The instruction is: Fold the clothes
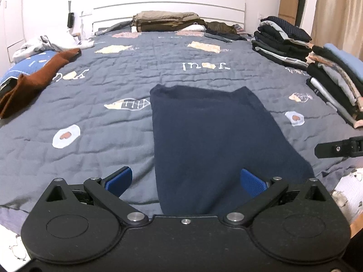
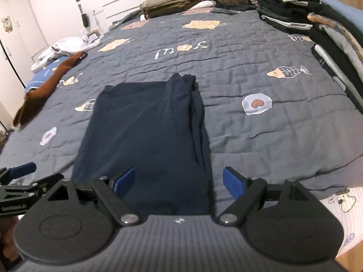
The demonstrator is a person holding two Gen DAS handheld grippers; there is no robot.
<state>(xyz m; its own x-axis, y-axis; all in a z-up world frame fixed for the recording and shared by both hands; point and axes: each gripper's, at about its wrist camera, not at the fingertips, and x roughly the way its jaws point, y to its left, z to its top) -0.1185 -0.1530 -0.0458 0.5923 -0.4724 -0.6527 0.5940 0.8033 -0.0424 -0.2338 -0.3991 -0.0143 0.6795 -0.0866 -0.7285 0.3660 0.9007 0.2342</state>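
A dark navy garment (image 1: 211,140) lies folded into a long strip on the grey quilted bedspread (image 1: 102,113), running away from me. In the left wrist view my left gripper (image 1: 187,179) hangs open over its near left edge, blue pads (image 1: 121,178) apart and nothing pinched. In the right wrist view the same navy garment (image 2: 145,131) shows a bunched fold along its right side. My right gripper (image 2: 179,180) stands open above the near right end, its blue pads (image 2: 233,182) clear of the cloth. The right gripper (image 1: 338,149) also shows at the right edge of the left view.
A brown garment (image 1: 34,79) and white clothes (image 1: 45,43) lie at the left. Folded stacks (image 1: 283,43) line the right side (image 2: 335,34). A khaki pile (image 1: 165,20) sits by the white headboard. A white patterned sheet (image 2: 340,208) covers the near right corner.
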